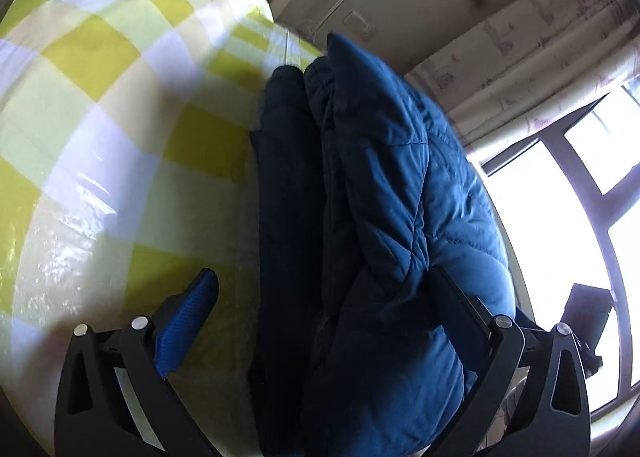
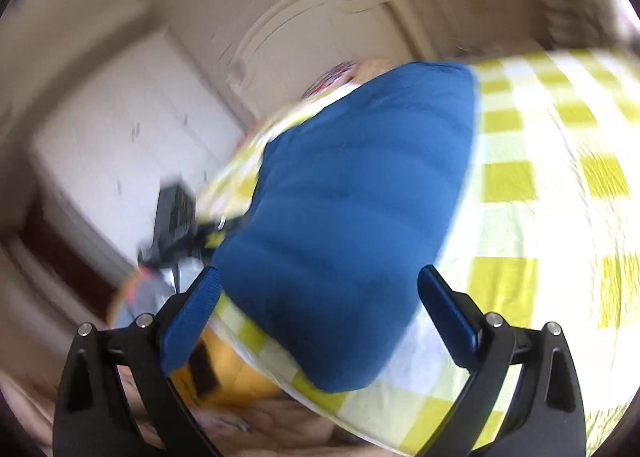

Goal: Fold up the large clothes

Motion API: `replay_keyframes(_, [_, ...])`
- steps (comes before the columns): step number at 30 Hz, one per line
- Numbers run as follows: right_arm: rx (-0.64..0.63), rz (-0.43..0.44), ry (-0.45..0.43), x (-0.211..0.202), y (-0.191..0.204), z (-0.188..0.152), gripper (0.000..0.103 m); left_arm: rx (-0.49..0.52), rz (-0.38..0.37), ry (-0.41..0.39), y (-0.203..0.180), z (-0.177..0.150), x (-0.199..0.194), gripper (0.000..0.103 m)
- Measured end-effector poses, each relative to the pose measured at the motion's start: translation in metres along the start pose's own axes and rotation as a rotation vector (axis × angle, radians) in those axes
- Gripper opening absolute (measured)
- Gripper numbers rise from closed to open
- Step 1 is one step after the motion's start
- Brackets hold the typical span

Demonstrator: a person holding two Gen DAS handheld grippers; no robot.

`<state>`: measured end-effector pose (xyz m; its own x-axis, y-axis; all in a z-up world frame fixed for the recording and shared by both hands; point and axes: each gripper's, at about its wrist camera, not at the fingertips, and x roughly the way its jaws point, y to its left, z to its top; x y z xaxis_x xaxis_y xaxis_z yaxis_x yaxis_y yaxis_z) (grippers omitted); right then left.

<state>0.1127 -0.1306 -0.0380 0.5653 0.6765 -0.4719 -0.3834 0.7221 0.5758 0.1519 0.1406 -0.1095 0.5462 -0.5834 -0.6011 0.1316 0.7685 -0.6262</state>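
A blue quilted jacket (image 1: 400,177) lies bunched in thick folds on the yellow-and-white checked bed (image 1: 120,117). In the left wrist view my left gripper (image 1: 324,275) stands wide open around its near end. Its blue left pad (image 1: 188,321) is clear of the cloth, and the jacket drapes over the right finger (image 1: 460,297). In the blurred right wrist view the jacket (image 2: 352,185) shows as a smooth blue bundle on the checked sheet (image 2: 540,177). My right gripper (image 2: 320,273) is open, with the bundle's near end between its fingers and neither pad pressing on it.
A bright window (image 1: 560,237) and a pale curtain (image 1: 540,57) stand beyond the bed's right edge. A white headboard (image 2: 320,17) and a white cabinet (image 2: 120,137) lie behind. A black device (image 2: 176,217) and an orange object (image 2: 228,373) sit at the bed's left edge.
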Motion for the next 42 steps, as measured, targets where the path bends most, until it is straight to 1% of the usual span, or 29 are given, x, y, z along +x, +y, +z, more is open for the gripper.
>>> replay_keyframes(1, [0.026,-0.005,0.005,0.0,-0.008,0.004,0.098,0.004,0.004,0.002,-0.002,-0.002,0.002,0.099])
replay_keyframes(4, [0.133,0.004,0.077,0.022,-0.035,0.013,0.098,-0.019,-0.003,0.022,-0.002,-0.001,0.005,0.099])
replay_keyframes(7, [0.158,0.032,0.179,0.062,-0.042,0.018,0.099,-0.063,-0.03,0.073,-0.002,0.004,0.009,0.099])
replay_keyframes(9, [0.184,0.065,0.211,0.08,-0.042,0.017,0.101,-0.08,-0.036,0.099,-0.003,0.007,0.012,0.099])
replay_keyframes(13, [0.143,0.029,0.205,0.09,-0.035,0.015,0.101,-0.095,-0.029,0.132,-0.005,0.008,0.014,0.099])
replay_keyframes(17, [0.123,0.02,0.19,0.092,-0.032,0.011,0.101,-0.049,-0.015,0.133,-0.008,0.009,0.017,0.099])
replay_keyframes(19, [0.11,0.01,0.18,0.091,-0.029,0.01,0.101,-0.039,-0.02,0.136,-0.009,0.009,0.017,0.099])
replay_keyframes(21, [0.1,0.004,0.17,0.091,-0.027,0.008,0.101,-0.031,-0.046,0.13,-0.007,0.007,0.016,0.099])
replay_keyframes(22, [0.094,-0.001,0.165,0.09,-0.025,0.009,0.1,-0.037,-0.064,0.121,-0.006,0.006,0.016,0.095])
replay_keyframes(23, [0.086,-0.01,0.155,0.09,-0.024,0.008,0.097,-0.045,-0.096,0.108,-0.004,0.005,0.016,0.086])
replay_keyframes(24, [0.075,-0.022,0.144,0.091,-0.021,0.009,0.094,-0.064,-0.141,0.115,-0.002,0.001,0.017,0.078])
replay_keyframes(25, [0.056,-0.041,0.128,0.089,-0.018,0.008,0.088,-0.076,-0.174,0.095,0.0,-0.002,0.015,0.069])
replay_keyframes(26, [0.02,-0.067,0.108,0.088,-0.012,0.007,0.082,-0.071,-0.203,0.051,0.001,-0.008,0.012,0.059])
replay_keyframes(27, [-0.015,-0.093,0.092,0.086,-0.005,0.007,0.079,-0.066,-0.225,0.012,0.001,-0.012,0.009,0.054])
replay_keyframes(28, [-0.063,-0.127,0.071,0.084,0.005,0.007,0.073,-0.067,-0.249,-0.03,0.002,-0.016,0.005,0.049])
replay_keyframes(29, [-0.094,-0.146,0.057,0.083,0.012,0.009,0.068,-0.07,-0.265,-0.067,0.001,-0.018,0.004,0.046])
replay_keyframes(31, [-0.181,-0.191,0.013,0.077,0.03,0.018,0.06,-0.064,-0.27,-0.112,-0.01,-0.013,0.002,0.043])
replay_keyframes(32, [-0.238,-0.221,-0.016,0.073,0.042,0.026,0.057,-0.058,-0.284,-0.133,-0.017,-0.006,0.0,0.042])
replay_keyframes(34, [-0.299,-0.246,-0.057,0.066,0.053,0.043,0.056,-0.032,-0.302,-0.177,-0.033,0.011,-0.005,0.041])
replay_keyframes(35, [-0.323,-0.252,-0.076,0.061,0.057,0.058,0.056,-0.015,-0.302,-0.192,-0.04,0.019,-0.005,0.041])
replay_keyframes(36, [-0.336,-0.26,-0.091,0.058,0.057,0.07,0.055,0.003,-0.302,-0.209,-0.054,0.034,-0.004,0.041])
replay_keyframes(38, [-0.373,-0.285,-0.117,0.052,0.057,0.094,0.055,0.015,-0.302,-0.221,-0.067,0.053,0.003,0.041])
replay_keyframes(39, [-0.39,-0.297,-0.125,0.05,0.055,0.105,0.055,0.021,-0.303,-0.23,-0.078,0.067,0.011,0.041])
replay_keyframes(42, [-0.47,-0.333,-0.172,0.045,0.042,0.137,0.055,0.025,-0.307,-0.259,-0.09,0.092,0.036,0.041])
